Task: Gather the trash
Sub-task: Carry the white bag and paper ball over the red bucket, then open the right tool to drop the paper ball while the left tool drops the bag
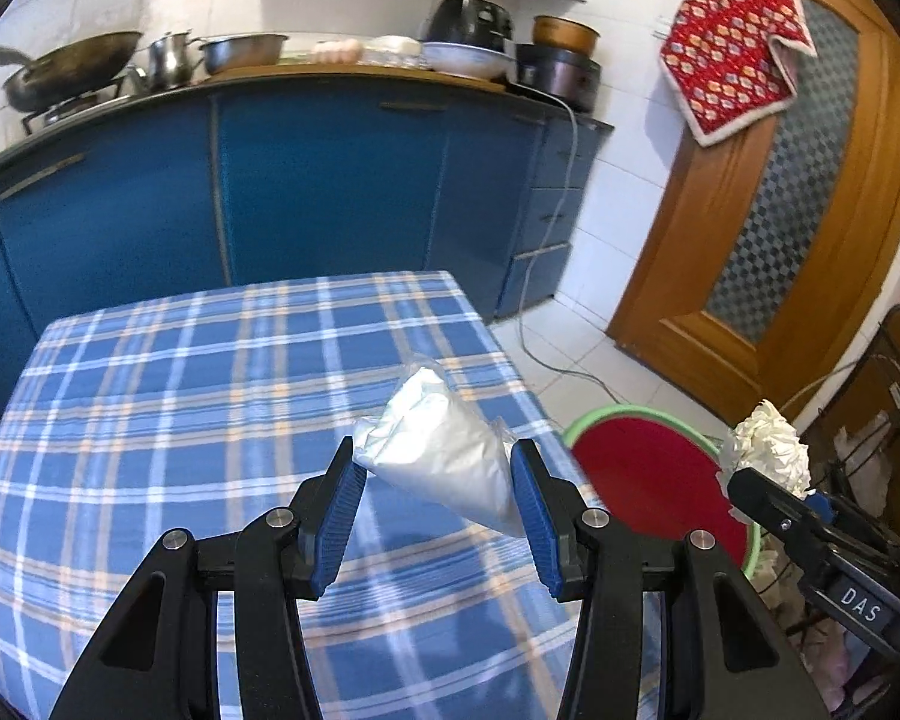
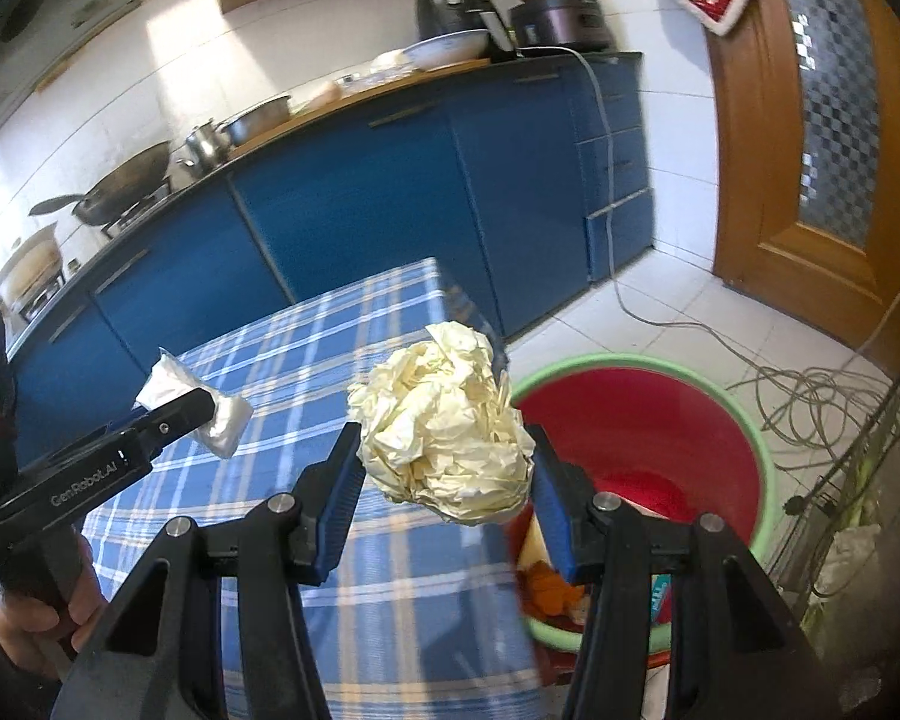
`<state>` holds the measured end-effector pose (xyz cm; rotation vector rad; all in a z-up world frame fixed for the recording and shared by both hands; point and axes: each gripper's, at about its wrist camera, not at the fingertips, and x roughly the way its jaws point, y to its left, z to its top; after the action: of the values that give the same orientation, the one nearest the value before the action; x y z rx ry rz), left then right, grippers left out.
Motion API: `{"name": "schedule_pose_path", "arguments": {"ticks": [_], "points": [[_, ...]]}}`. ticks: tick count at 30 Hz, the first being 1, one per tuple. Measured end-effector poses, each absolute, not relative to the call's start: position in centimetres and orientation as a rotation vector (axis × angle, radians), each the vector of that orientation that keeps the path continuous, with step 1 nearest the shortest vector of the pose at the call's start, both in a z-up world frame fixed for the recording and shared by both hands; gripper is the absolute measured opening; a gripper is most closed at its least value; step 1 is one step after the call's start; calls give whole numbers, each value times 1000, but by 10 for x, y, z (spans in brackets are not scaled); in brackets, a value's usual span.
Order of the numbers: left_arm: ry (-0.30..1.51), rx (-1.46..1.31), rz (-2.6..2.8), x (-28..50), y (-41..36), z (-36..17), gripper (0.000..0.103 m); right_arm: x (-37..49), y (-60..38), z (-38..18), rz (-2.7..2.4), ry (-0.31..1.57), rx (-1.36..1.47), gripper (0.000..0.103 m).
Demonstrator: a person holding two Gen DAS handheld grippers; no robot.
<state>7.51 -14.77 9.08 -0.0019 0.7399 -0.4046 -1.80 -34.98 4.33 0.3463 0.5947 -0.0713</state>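
Note:
My left gripper [image 1: 438, 468] is shut on a white plastic bag [image 1: 444, 444], held above the right part of the blue plaid table [image 1: 180, 396]. My right gripper [image 2: 447, 456] is shut on a crumpled ball of cream paper [image 2: 444, 420], held over the table's right edge beside a red basin with a green rim [image 2: 648, 420] on the floor. The basin [image 1: 654, 480] holds some trash at its near side. The right gripper with the paper [image 1: 768, 450] shows in the left wrist view. The left gripper with the bag [image 2: 210, 414] shows in the right wrist view.
Blue kitchen cabinets [image 1: 330, 180] with pots and cookers on the counter stand behind the table. A wooden door [image 1: 780, 210] is at the right, with a red cloth [image 1: 732, 36] hanging by it. Cables [image 2: 810, 396] lie on the tiled floor. Clutter stands at the far right.

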Motion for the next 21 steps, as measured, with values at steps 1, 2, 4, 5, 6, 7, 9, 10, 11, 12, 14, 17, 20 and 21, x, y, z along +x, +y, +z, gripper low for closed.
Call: {"name": "schedule_pose_path", "arguments": {"ticks": [1,2,4,5,6,7,9,10,11,12,14,17,20,21], "points": [[741,1,-409,75,-152,90,51,-19,-353,42,-78,595,349,55],[742,6,-418,75,-158,89,51,-20,-359,39,-90,595,355,55],[746,15,-433,75,-169,87,51,-23,-368,35,-107,598,364,55],[748,21,-440,76,-174,86,51,-23,-371,33,-113,599,367,55],[750,25,-444,76,-178,85,51,-24,-376,30,-124,603,372,55],[753,33,-451,77,-185,83,51,-24,-380,27,-132,606,375,55],[761,43,-464,79,-194,80,51,-24,-389,20,-149,618,388,55],[764,46,-469,79,-199,78,51,-23,-392,17,-155,624,393,55],[767,51,-474,80,-203,76,51,-22,-396,13,-162,630,396,55],[770,55,-477,80,-207,74,51,-21,-400,9,-170,637,400,55],[780,64,-484,82,-213,70,51,-19,-406,3,-181,649,408,55],[793,77,-489,83,-222,64,51,-16,-415,-7,-200,666,420,56],[808,83,-495,86,-229,58,51,-13,-423,-18,-212,685,439,58],[813,85,-498,87,-231,56,51,-12,-425,-21,-216,693,448,59]]}}
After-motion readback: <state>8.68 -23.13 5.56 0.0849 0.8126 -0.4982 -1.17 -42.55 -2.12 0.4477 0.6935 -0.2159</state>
